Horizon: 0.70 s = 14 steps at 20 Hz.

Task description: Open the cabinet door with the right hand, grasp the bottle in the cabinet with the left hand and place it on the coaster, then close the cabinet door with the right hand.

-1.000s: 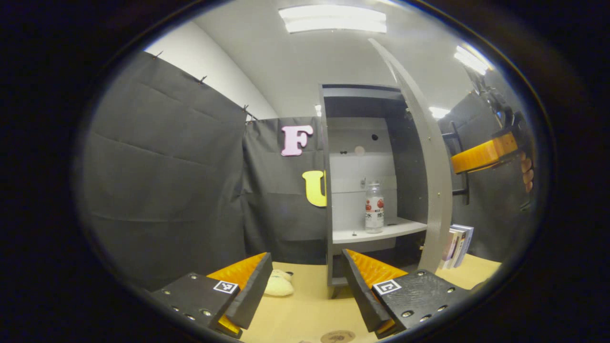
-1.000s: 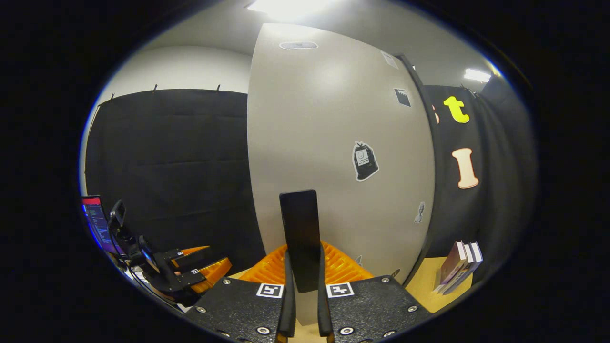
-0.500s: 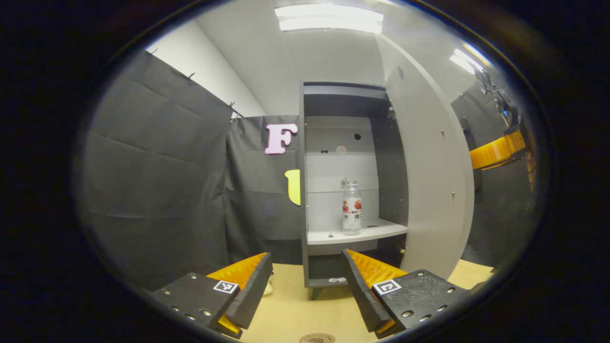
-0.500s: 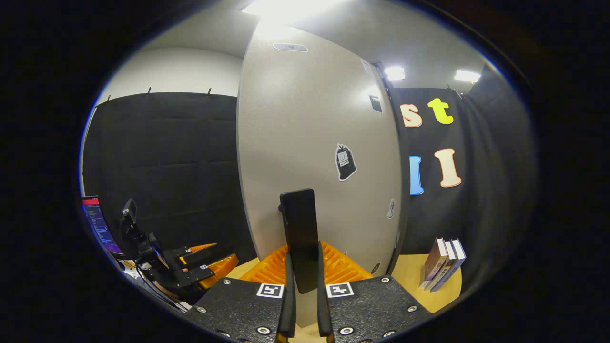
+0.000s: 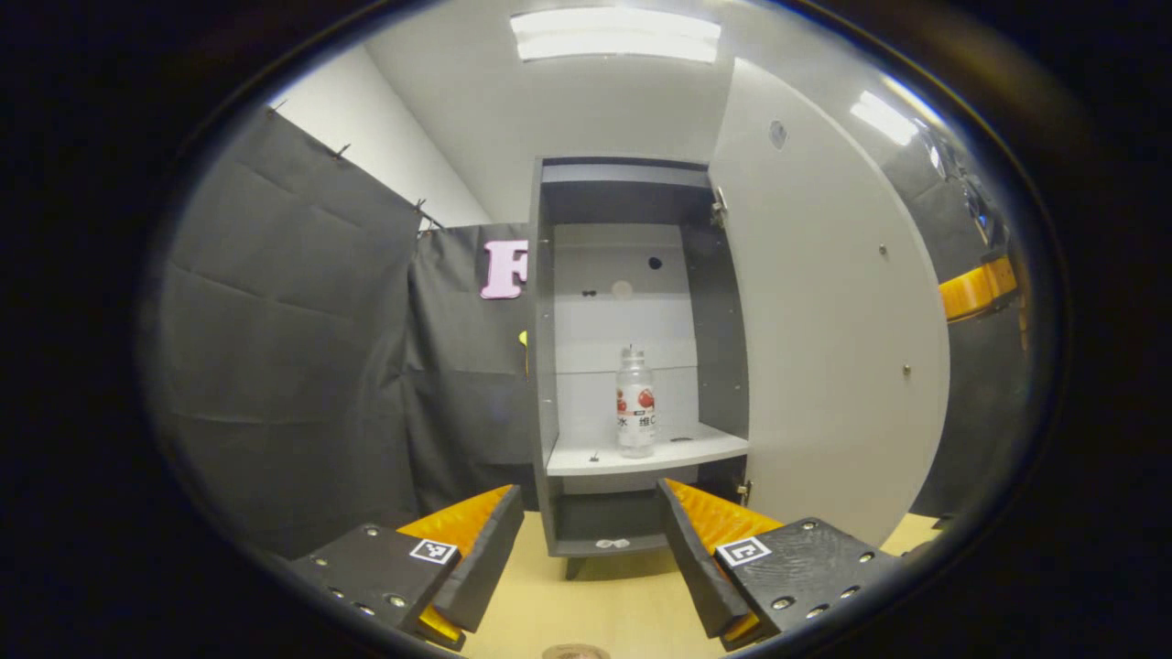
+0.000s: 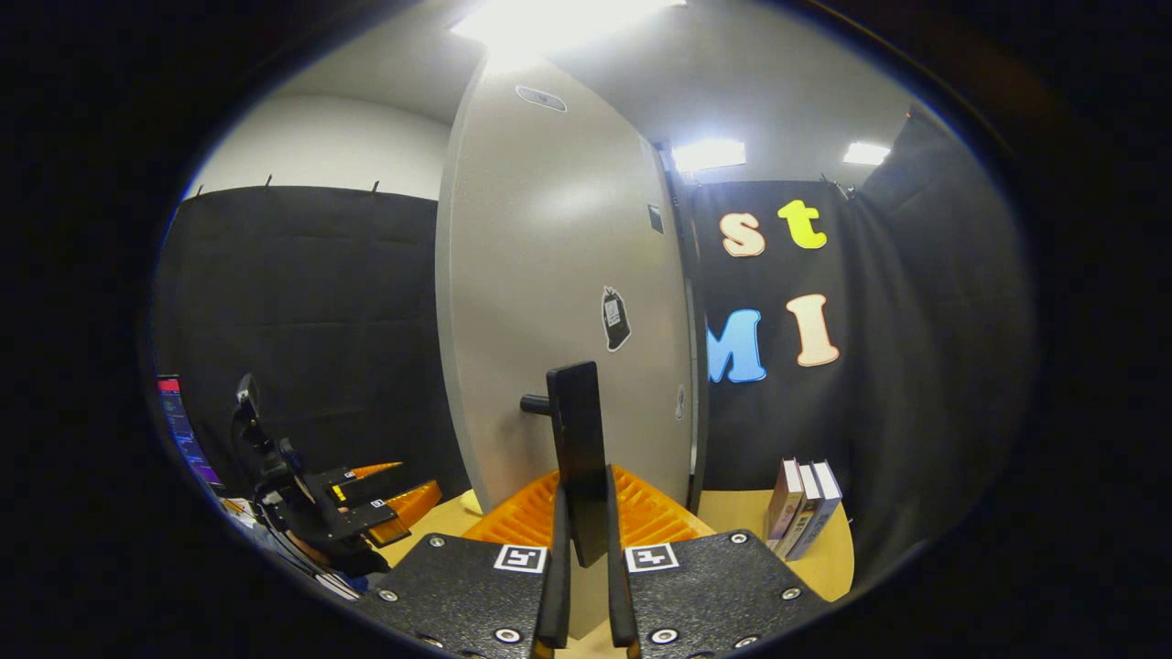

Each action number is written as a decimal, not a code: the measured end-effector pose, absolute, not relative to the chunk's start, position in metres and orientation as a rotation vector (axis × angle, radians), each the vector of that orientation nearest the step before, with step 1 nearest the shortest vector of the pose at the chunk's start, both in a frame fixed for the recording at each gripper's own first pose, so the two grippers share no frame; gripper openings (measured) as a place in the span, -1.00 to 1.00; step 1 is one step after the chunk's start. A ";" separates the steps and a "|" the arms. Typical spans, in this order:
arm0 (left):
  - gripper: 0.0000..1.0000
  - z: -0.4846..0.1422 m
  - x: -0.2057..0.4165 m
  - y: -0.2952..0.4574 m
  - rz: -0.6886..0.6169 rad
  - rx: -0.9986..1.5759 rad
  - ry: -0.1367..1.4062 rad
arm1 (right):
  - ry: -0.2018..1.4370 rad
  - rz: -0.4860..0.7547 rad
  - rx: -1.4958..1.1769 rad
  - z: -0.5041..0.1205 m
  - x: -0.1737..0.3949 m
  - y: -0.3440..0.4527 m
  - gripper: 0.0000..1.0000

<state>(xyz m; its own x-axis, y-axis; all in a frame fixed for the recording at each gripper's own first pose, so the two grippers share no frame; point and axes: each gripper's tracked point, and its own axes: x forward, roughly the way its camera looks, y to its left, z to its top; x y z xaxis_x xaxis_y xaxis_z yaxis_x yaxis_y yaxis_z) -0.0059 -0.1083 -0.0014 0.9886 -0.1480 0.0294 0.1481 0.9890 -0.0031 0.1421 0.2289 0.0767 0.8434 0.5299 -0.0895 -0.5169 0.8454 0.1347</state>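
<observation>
One bottle (image 5: 634, 403) stands upright on the middle shelf (image 5: 641, 453) of the cabinet (image 5: 549, 366); the cabinet door (image 5: 824, 320) is swung wide open; the left tongs (image 5: 586, 558) are spread apart, empty, low before the cabinet above the bench (image 5: 595, 604); the right tongs (image 6: 582, 586) are clamped on the door handle (image 6: 577, 448); the coaster (image 5: 572, 652) lies on the bench at the lower edge; books (image 6: 804, 508) stand beside the door.

from my left gripper view the coaster (image 5: 574, 652) is cut off by the bottom edge, just a sliver. the bottle (image 5: 635, 403) label is too small to read. in my right gripper view the door handle (image 6: 577, 458) sinks between my fingers, lower end hidden.
</observation>
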 end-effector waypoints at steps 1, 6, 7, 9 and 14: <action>0.73 0.000 -0.006 -0.114 -0.151 -0.002 -0.029 | 0.121 0.545 0.111 0.076 0.142 0.225 -0.65; 0.74 0.006 -0.007 -0.142 -0.149 -0.010 -0.024 | 0.094 0.469 0.126 0.075 0.147 0.207 -0.76; 0.76 0.006 -0.006 -0.145 -0.144 -0.013 -0.023 | 0.093 0.458 0.119 0.074 0.148 0.201 -0.77; 0.76 0.011 -0.005 -0.151 -0.135 -0.018 -0.028 | 0.095 0.497 0.119 0.070 0.142 0.204 -0.78; 0.76 0.035 0.012 -0.161 -0.135 0.010 -0.049 | 0.052 0.512 0.135 0.066 0.111 0.182 -0.76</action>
